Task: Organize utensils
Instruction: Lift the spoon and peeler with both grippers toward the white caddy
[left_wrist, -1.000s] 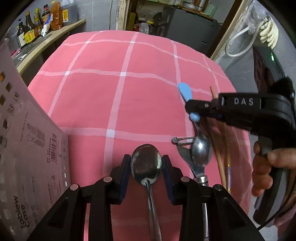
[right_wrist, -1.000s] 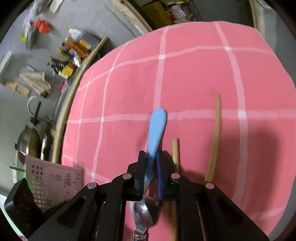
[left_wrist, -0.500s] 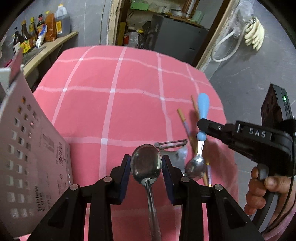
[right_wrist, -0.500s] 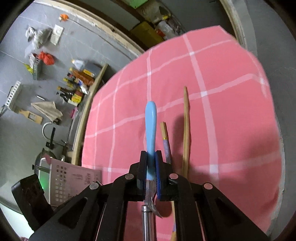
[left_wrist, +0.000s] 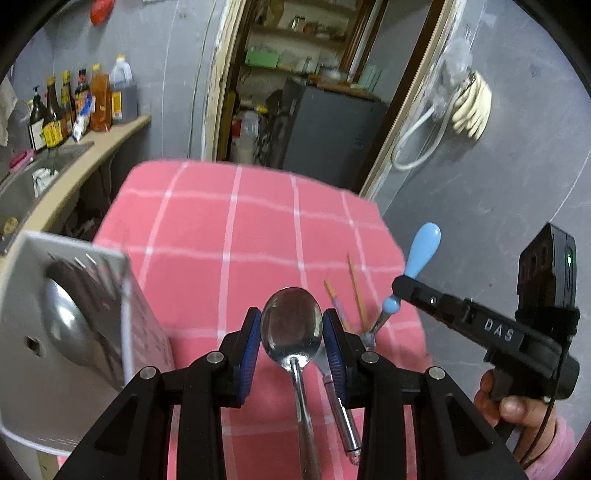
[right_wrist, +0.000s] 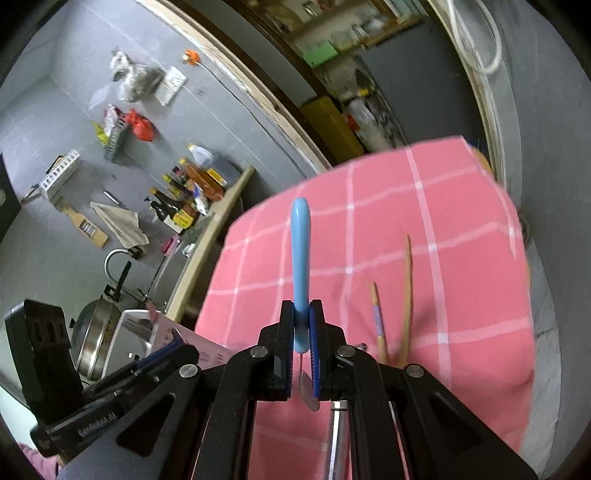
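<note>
Both claws were loaded and lifted above the desk (left_wrist: 207, 236), so the job looked to be in mid-carry rather than near its end. The left claw (left_wrist: 291, 334) was clamped on the bowl of a steel spoon (left_wrist: 291, 325), handle trailing back toward the camera. The right claw (right_wrist: 303, 334) was pressed together on the handle of a blue spoon (right_wrist: 300, 258), which stood nearly upright with its small metal bowl hanging below the pads.

The white caddy (left_wrist: 74, 332) stood at the left edge of the desk, just beside the left claw. Inside it something rounded and metallic showed, but blur made it impossible to say what. Neither held spoon was in the caddy yet.

Left on the pink checked cloth were two chopsticks (right_wrist: 406, 291), lying side by side to the right, and a steel-handled tool (left_wrist: 341, 413) below the left claw; its head was hidden, so what kind of tool it was could not be told. By this reckoning two pieces awaited dropping in and at least three awaited picking up.

The two claws hung close together, and the right one would have to pass the left to reach the caddy, which seemed the main risk. A counter with bottles (left_wrist: 74, 107) and a sink ran along the far left, well apart from the work.
</note>
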